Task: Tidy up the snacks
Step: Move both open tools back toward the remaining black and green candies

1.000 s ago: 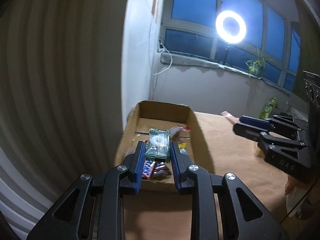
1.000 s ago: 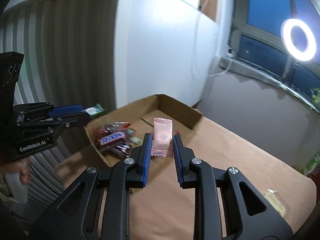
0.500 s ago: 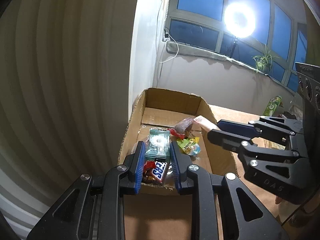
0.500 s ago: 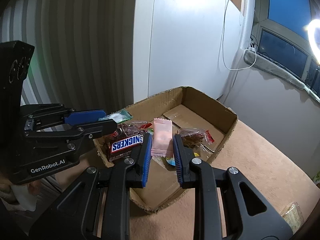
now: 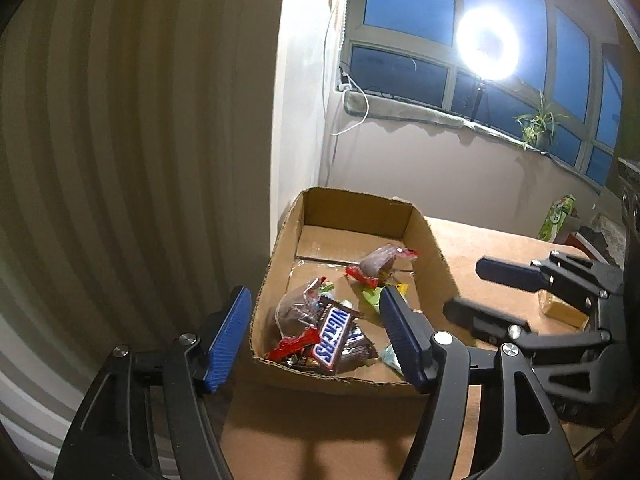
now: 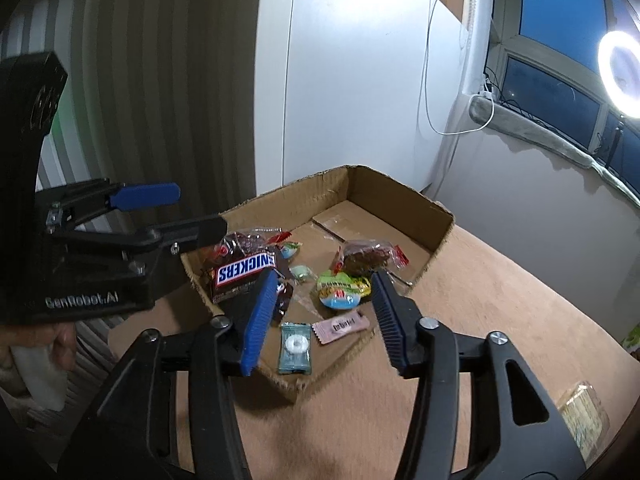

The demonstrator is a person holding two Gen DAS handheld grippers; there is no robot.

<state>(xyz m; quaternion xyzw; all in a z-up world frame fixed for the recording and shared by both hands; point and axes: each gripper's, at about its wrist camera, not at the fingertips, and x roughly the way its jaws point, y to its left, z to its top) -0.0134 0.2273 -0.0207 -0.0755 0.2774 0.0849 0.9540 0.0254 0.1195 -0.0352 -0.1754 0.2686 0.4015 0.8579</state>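
An open cardboard box (image 5: 356,204) (image 6: 400,196) sits on the brown table and holds several snacks, among them a Snickers bar (image 5: 334,338) (image 6: 246,270). A green mint packet (image 6: 295,346) and a pink packet (image 6: 340,326) lie loose on the box floor near its front wall. My left gripper (image 5: 316,336) (image 6: 188,212) hangs over the box's near-left corner. Its jaws are opening and nothing is between them. My right gripper (image 6: 324,320) (image 5: 500,292) hovers over the front of the box, jaws opening too, pads clear of the two packets below.
A wrapped snack (image 6: 584,412) (image 5: 560,312) lies on the table to the right of the box. A green carton (image 5: 558,216) stands at the far right. A striped wall runs close along the box's left side. A hand (image 6: 40,344) holds the left gripper's handle.
Both grippers have let go: the green mint packet left the left jaws and the pink packet left the right jaws, and both now lie in the box. Both jaws have spread apart.
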